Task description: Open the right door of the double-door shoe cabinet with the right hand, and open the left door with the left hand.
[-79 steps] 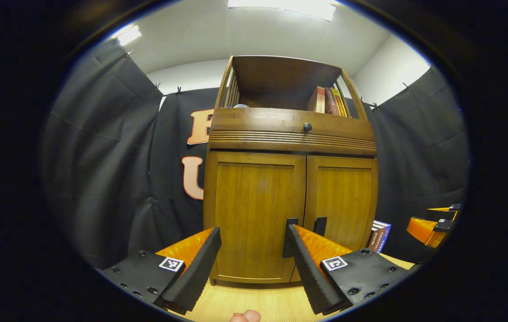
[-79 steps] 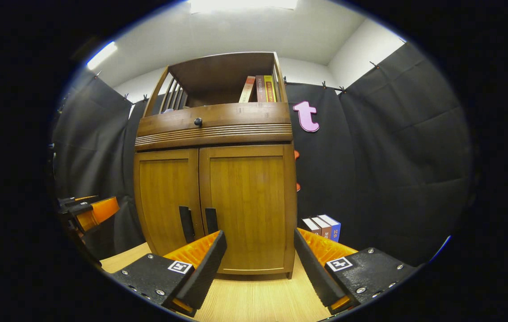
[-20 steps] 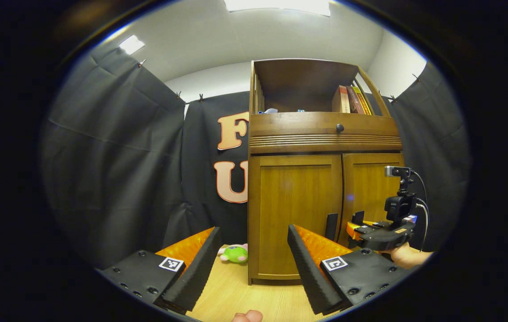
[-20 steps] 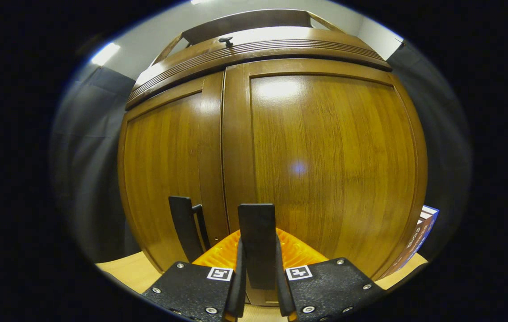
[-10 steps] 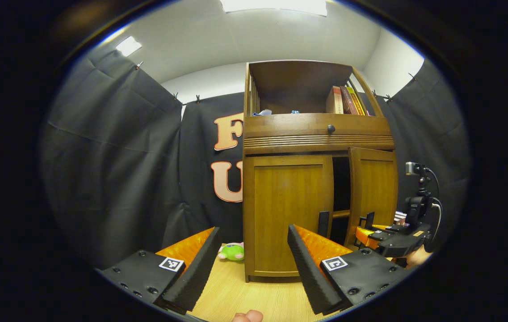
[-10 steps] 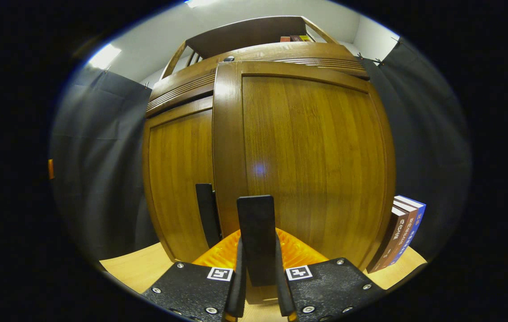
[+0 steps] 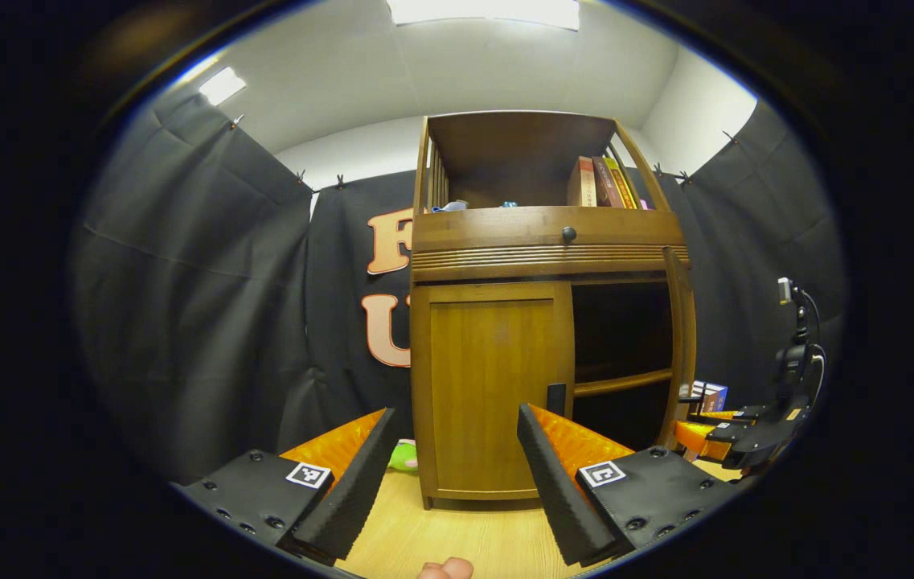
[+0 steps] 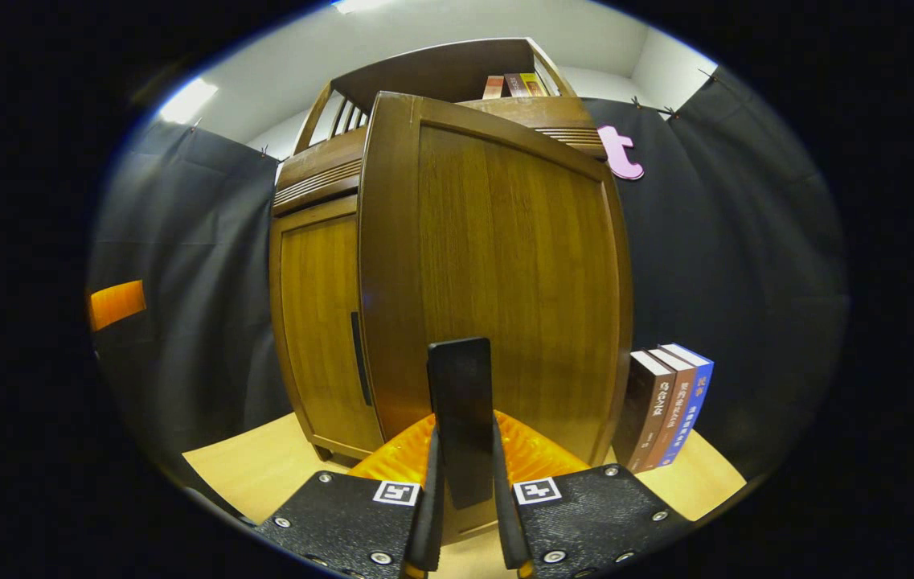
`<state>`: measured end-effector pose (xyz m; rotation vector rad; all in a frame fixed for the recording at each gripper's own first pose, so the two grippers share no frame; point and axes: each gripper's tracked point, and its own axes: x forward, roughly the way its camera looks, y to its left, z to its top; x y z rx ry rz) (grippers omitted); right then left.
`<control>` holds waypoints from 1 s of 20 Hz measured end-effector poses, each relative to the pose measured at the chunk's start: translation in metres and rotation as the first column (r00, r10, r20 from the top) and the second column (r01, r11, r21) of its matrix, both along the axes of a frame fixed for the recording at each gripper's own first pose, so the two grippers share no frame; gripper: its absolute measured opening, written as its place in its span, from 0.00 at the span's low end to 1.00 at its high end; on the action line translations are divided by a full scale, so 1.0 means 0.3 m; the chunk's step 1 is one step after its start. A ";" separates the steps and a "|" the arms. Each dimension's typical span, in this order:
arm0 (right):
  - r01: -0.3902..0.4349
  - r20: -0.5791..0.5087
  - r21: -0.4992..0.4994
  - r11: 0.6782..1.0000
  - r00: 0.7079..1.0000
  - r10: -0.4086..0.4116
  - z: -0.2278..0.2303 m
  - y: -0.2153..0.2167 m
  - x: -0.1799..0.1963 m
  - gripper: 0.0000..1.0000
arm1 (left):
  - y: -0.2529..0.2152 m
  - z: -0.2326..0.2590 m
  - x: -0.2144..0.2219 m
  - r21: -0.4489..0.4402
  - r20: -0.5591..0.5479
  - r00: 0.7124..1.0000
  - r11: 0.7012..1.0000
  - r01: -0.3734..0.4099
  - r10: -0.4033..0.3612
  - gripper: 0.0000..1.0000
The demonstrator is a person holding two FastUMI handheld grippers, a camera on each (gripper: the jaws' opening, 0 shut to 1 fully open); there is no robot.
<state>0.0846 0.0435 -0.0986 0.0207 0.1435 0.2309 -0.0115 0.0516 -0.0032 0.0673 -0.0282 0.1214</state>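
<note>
Standing on the pale wood floor (image 7: 457, 531) against the black booth wall, the shoe cabinet (image 7: 545, 233) has its right door (image 8: 505, 273) swung wide, dark shelves showing inside, while its left door (image 7: 493, 386) is flush and shut. Books (image 8: 670, 402) stand upright on the floor just beside the cabinet's right side. Right hand-held gripper (image 8: 463, 482) pinches the right door's upright black handle (image 8: 461, 402), both fingers pressed on it. Left hand-held gripper (image 7: 452, 474) is spread wide, apart from the left door's handle (image 7: 557, 398). What looks like a green plush toy (image 7: 402, 455) lies by the cabinet's left foot
</note>
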 end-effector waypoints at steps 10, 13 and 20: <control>0.115 -0.057 -0.026 0.993 0.992 -0.117 0.005 -0.298 -0.125 0.22 | -0.097 -0.026 0.059 -0.007 0.008 0.998 0.998 0.066 -0.066 0.96; 0.178 -0.048 -0.064 0.982 0.982 -0.181 0.015 -0.409 -0.142 0.15 | -0.115 -0.033 0.057 -0.013 0.010 0.997 0.997 0.072 -0.072 0.94; 0.175 -0.044 -0.054 0.983 0.983 -0.177 0.023 -0.546 -0.145 0.07 | -0.129 -0.049 0.060 -0.010 0.005 0.996 0.996 0.086 -0.086 0.96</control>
